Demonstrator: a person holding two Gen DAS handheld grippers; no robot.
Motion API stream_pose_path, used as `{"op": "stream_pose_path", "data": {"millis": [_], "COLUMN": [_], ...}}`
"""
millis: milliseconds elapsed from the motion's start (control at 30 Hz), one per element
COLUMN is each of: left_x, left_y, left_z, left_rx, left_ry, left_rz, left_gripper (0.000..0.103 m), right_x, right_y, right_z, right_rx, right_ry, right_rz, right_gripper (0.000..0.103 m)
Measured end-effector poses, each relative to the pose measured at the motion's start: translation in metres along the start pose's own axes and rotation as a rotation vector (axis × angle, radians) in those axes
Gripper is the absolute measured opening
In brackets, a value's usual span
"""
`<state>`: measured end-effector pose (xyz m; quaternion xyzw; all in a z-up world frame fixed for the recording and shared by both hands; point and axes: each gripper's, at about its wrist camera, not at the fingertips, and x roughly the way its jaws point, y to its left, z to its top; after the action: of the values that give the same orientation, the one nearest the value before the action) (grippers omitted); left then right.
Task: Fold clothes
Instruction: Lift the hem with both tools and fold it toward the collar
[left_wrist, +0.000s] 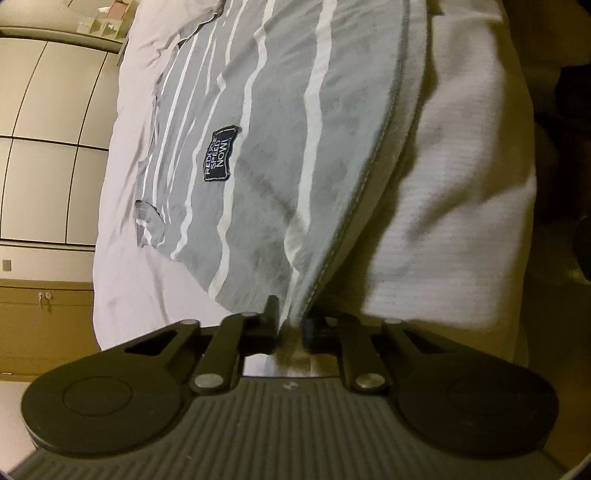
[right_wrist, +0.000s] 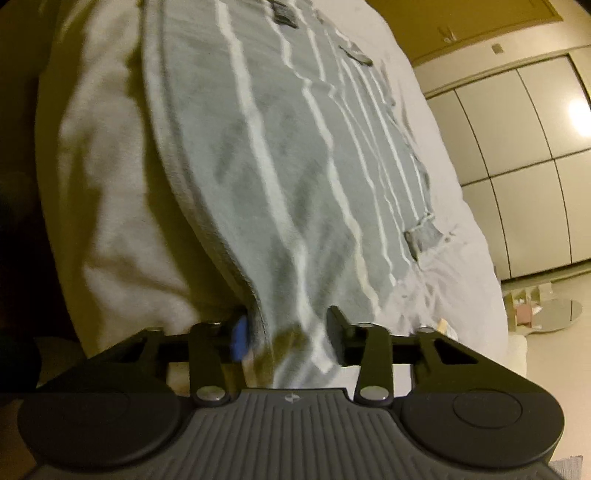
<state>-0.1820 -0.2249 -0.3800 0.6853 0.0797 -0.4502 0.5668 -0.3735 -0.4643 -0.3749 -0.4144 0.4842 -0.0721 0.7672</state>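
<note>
A grey T-shirt with white stripes (left_wrist: 280, 147) lies spread on a white bed, a dark patch reading "REDUCE SPEED NOW!" (left_wrist: 220, 154) on its chest. My left gripper (left_wrist: 291, 321) is shut on a bottom corner of the shirt by its stitched hem. In the right wrist view the same striped shirt (right_wrist: 288, 155) stretches away from me, and my right gripper (right_wrist: 286, 332) is shut on the other bottom corner, the cloth bunched between its fingers. One sleeve (right_wrist: 421, 236) lies flat at the shirt's right edge.
The white bedcover (left_wrist: 443, 184) runs under the shirt, its edge (right_wrist: 480, 236) dropping to a light floor. Cream wardrobe doors (right_wrist: 517, 155) stand beyond the bed. A round mirror and small boxes (right_wrist: 550, 308) sit on the floor. A brown cabinet (left_wrist: 44, 317) stands beside the bed.
</note>
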Motion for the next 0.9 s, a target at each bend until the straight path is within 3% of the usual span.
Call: {"op": "stream_pose_path", "data": {"millis": [33,333,500,667,900], "left_x": [0.0,-0.047,-0.076,-0.102,-0.139], "left_y": [0.002,0.026,0.034,0.045,0.056], "left_z": [0.001,-0.016,-0.019,-0.024,-0.027], "left_rx": [-0.002,-0.012,-0.067,-0.074,-0.099], "left_ry": [-0.005,-0.116,-0.123,-0.129,-0.102], "left_rz": [-0.007,-0.114,-0.134,-0.207,-0.316], "left_gripper": [0.002,0.001,0.0,0.0,0.0], "right_x": [0.002,-0.032,-0.058,-0.086,-0.121], "right_y": [-0.004,-0.035,-0.046,-0.061,-0.069], "right_z": [0.001,0.004,0.0,-0.002,-0.019], "right_rx": [0.0,0.022,0.044,0.043,0.015], "right_ry": [0.001,-0.016,0.01,0.002,0.019], "right_rz": [0.006,0.108,0.16,0.208,0.345], "right_gripper": [0.0,0.0,0.0,0.0,0.0]}}
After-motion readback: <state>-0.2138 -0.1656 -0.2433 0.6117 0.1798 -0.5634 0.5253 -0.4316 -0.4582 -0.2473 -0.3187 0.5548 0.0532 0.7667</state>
